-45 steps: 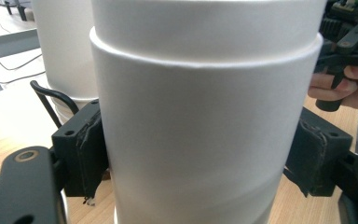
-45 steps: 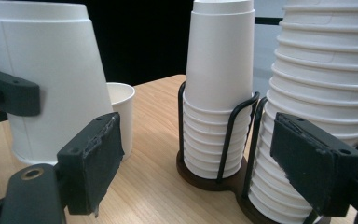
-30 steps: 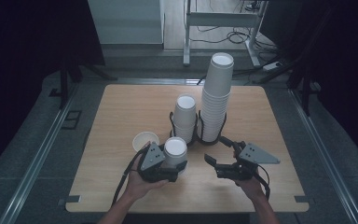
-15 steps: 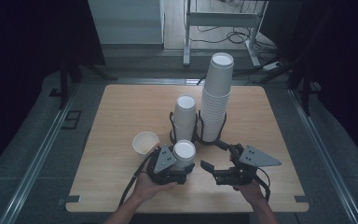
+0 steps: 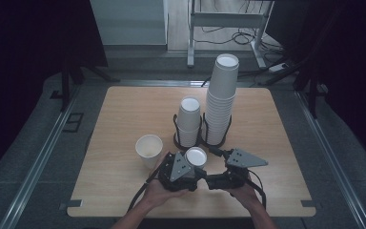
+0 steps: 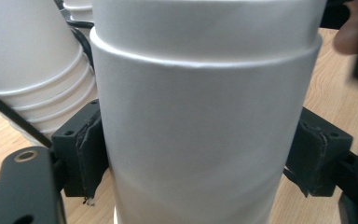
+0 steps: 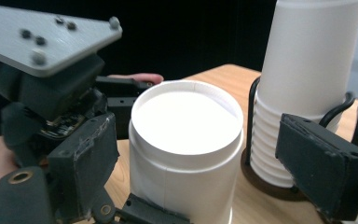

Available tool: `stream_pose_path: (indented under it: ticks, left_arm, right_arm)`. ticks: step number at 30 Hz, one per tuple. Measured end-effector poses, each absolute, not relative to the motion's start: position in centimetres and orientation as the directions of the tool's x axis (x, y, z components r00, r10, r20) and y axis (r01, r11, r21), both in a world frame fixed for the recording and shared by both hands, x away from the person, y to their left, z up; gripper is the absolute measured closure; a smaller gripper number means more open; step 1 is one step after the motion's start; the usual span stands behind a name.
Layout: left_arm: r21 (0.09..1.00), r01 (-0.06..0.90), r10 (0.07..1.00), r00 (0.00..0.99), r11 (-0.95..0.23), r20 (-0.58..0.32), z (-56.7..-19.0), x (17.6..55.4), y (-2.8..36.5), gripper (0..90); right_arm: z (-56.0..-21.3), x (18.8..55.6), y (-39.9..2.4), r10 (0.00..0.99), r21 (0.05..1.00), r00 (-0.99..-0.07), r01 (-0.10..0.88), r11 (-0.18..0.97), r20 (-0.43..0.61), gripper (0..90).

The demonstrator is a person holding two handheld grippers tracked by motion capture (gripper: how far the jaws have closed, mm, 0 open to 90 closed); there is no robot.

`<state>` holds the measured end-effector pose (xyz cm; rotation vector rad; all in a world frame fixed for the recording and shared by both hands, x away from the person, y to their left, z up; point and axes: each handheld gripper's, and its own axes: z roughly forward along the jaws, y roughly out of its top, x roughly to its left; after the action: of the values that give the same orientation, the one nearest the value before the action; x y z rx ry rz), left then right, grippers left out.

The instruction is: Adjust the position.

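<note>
A white paper cup (image 5: 196, 156) stands upright between the pads of my left gripper (image 5: 195, 167), which is shut on its wall. In the left gripper view the cup (image 6: 205, 130) is close up, with a raised lip around it and both pads pressed against it. My right gripper (image 5: 206, 177) reaches in from the right. Its jaws have just been opening, and they now stand either side of the same cup (image 7: 186, 140) with a small gap at each pad. The left gripper's grey plate (image 7: 42, 37) sits just left of the cup.
A loose empty cup (image 5: 148, 148) stands on the table (image 5: 124, 109) left of my hands. Behind them, a black wire holder (image 5: 201, 139) carries a short cup stack (image 5: 189, 119) and a tall stack (image 5: 221, 100). The table's front edge is close under my wrists.
The left gripper has carried the cup to the right and a little nearer me. The right gripper has come left, and its jaws now stand around the cup.
</note>
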<state>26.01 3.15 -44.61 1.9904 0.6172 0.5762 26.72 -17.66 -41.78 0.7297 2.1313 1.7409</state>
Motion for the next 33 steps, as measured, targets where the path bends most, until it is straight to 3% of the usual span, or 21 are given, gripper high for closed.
stream_pose_path:
  ticks: [9, 12, 15, 20, 26, 33]
  left_arm:
    - [0.878, 0.177, 0.611, 0.777, -0.445, 0.153, -44.9, 25.8, 2.5, 18.3]
    - [0.877, 0.174, 0.605, 0.781, -0.447, 0.154, -44.9, 25.7, 2.2, 18.3]
    - [0.877, 0.173, 0.602, 0.783, -0.449, 0.154, -44.9, 25.7, 2.1, 18.3]
    - [0.878, 0.178, 0.6, 0.787, -0.445, 0.144, -44.9, 25.8, 2.1, 17.5]
    - [0.877, 0.204, 0.6, 0.792, -0.435, 0.114, -45.1, 26.0, 2.1, 6.4]
    - [0.888, 0.208, 0.576, 0.814, -0.41, 0.076, -45.2, 26.2, 2.5, 3.9]
  right_arm:
    - [-42.8, 27.3, -16.4, 0.554, 0.959, -0.827, 0.224, 0.173, 0.093, 11.6]
    - [-43.1, 27.5, -16.1, 0.55, 0.957, -0.83, 0.225, 0.184, 0.089, 14.1]
    - [-43.4, 27.6, -15.9, 0.548, 0.956, -0.832, 0.223, 0.189, 0.086, 22.4]
    - [-43.4, 27.4, -15.9, 0.553, 0.958, -0.829, 0.219, 0.185, 0.083, 23.8]
    - [-43.3, 27.4, -16.3, 0.56, 0.963, -0.82, 0.234, 0.138, 0.119, 24.3]
    - [-42.6, 27.1, -17.7, 0.543, 0.969, -0.822, 0.241, 0.06, 0.171, 24.3]
